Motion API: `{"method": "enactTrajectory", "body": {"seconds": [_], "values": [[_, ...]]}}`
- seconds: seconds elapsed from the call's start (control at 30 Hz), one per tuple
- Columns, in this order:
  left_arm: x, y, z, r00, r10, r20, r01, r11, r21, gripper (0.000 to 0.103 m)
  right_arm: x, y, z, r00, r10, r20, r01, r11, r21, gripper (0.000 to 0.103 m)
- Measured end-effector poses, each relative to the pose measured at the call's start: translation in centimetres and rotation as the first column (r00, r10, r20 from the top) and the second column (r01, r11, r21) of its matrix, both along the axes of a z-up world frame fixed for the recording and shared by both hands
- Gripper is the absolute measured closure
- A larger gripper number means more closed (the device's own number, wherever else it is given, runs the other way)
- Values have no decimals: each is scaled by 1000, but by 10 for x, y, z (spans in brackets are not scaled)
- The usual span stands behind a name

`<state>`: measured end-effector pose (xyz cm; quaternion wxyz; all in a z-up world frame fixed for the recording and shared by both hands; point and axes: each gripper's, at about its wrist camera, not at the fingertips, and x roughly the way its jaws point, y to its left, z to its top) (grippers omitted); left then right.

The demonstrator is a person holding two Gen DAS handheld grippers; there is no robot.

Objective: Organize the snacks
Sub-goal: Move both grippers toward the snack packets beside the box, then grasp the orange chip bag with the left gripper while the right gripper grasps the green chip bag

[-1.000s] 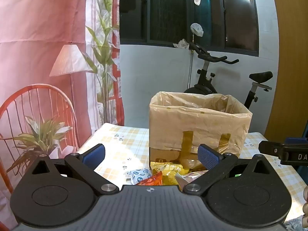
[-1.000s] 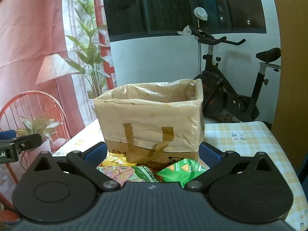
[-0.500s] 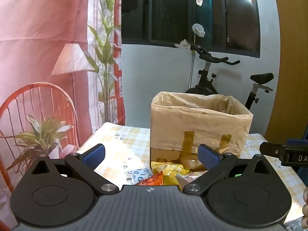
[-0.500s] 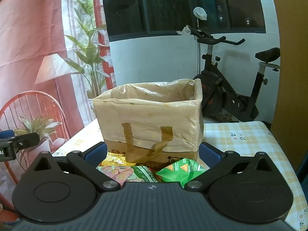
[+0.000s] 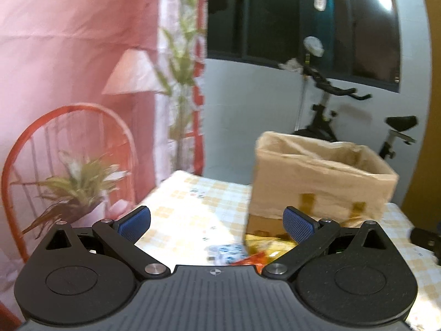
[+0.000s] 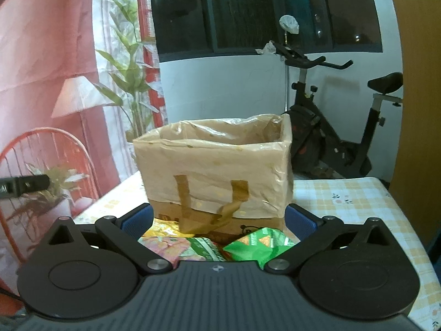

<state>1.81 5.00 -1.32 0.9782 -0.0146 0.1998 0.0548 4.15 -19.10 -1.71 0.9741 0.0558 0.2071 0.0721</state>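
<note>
Table's left half: bare checked cloth on the table point(image 5: 193, 209) from its left edge to the box, open for a pass.
Middle of the table: the lined box point(image 6: 217, 171) stands tall and blocks the way straight ahead; its top is open.
In front of the box: snack packets point(image 6: 248, 245) lie crowded against its base, with no gap between them.
Table's right side: bare cloth beside the box to the right edge.
Beyond the far edge: an exercise bike point(image 6: 330, 127) stands behind the box.
Off the left edge: a red chair point(image 5: 71, 149) and a plant point(image 5: 77, 187) stand close.

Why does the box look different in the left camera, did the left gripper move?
Yes. The left gripper swung to its left: the box now sits further right in its view, blurred. Its jaws are open.
</note>
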Motion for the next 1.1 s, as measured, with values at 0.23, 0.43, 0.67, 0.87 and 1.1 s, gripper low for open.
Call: {"method": "enactTrajectory", "body": {"seconds": [0.23, 0.43, 0.67, 0.87, 1.1], "values": [[15, 10, -30, 996, 7, -87, -9, 1000, -22, 2, 6, -7, -23, 999, -34, -2, 34, 999, 41, 0], [37, -1, -60, 988, -59, -141, 52, 997, -54, 2, 11, -8, -41, 997, -74, -20, 74, 997, 4, 0], [67, -12, -97, 963, -131, -234, 112, 989, -94, 2, 16, -14, -56, 995, -84, -54, 84, 996, -2, 0], [77, -17, -120, 943, -153, -295, 127, 986, -104, 1, 20, -19, -66, 992, -95, -85, 97, 995, 24, 0], [90, -21, -133, 924, -131, -359, 121, 991, -52, 1, 26, -21, -76, 988, -91, -121, 95, 995, 34, 0]]}}
